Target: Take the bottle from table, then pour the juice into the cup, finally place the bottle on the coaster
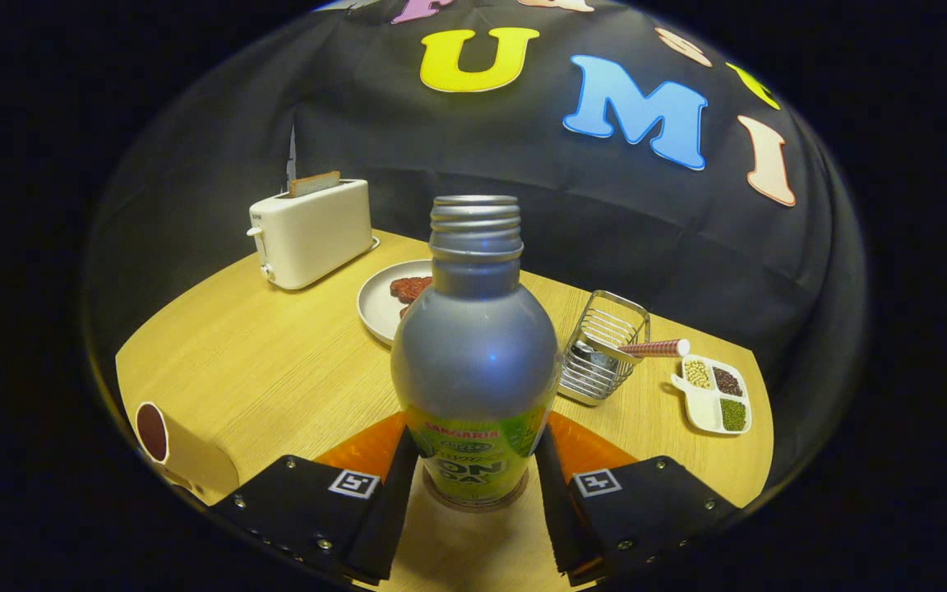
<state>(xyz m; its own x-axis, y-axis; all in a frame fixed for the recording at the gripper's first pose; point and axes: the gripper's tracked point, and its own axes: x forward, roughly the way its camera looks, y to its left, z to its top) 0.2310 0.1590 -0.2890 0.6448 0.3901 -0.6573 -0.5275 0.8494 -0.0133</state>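
Note:
A silver metal bottle [473, 345] with a green label and no cap stands upright between my fingers. My gripper [476, 460] is shut on it, both fingers pressing on the label low on its sides. A thin brownish round rim, seemingly the coaster [473, 504], shows under the bottle's base on the wooden table [276, 362]. A beige cup [186, 460] with dark red liquid inside stands to the left of my left finger, near the table's edge.
A white toaster [313, 232] with a slice of bread stands at the back left. A plate [383, 308] with reddish food sits behind the bottle. Right of the bottle are a wire basket [601, 349] and a divided dish of beans [716, 395].

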